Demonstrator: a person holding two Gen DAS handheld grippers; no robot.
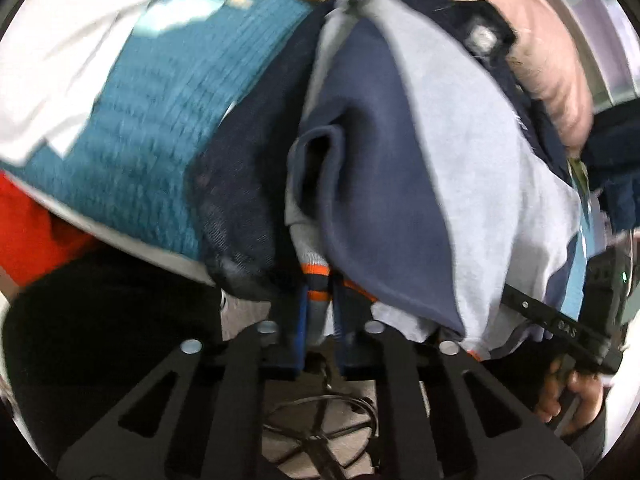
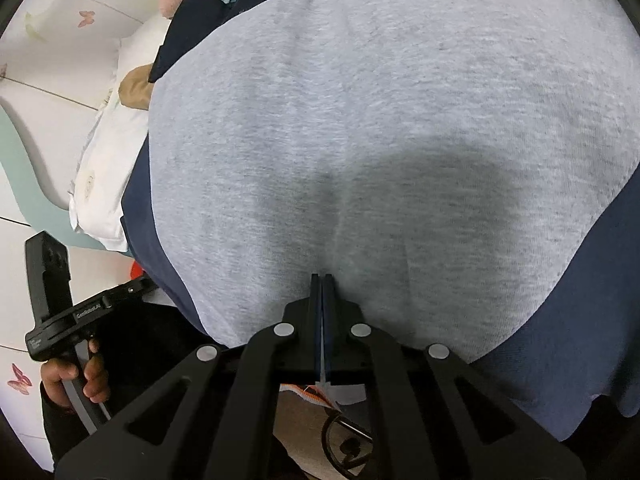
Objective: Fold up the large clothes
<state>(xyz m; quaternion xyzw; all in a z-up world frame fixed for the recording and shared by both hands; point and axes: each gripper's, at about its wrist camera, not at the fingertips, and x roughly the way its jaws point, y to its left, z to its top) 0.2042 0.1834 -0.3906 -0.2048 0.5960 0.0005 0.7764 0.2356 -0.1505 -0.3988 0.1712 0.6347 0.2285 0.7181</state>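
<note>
Near, hanging between my grippers: sweatshirt (image 2: 360,128), grey and navy, soft and limp I judge; left gripper (image 1: 318,320) clamps its striped hem (image 1: 316,280), right gripper (image 2: 322,320) pinches grey cloth.

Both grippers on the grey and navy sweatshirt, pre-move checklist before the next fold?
1. Left gripper shut on the sweatshirt cuff: ok.
2. Right gripper shut on grey fabric: ok.
3. Each grip holds one layer only: cannot tell.
4. Sweatshirt clear of the teal sweater and white garment: not ok, it lies against the pile.
5. Flat spot for laying it down: cannot tell, fabric fills both views.
6. Left view sharp: not ok, motion blur.
</note>
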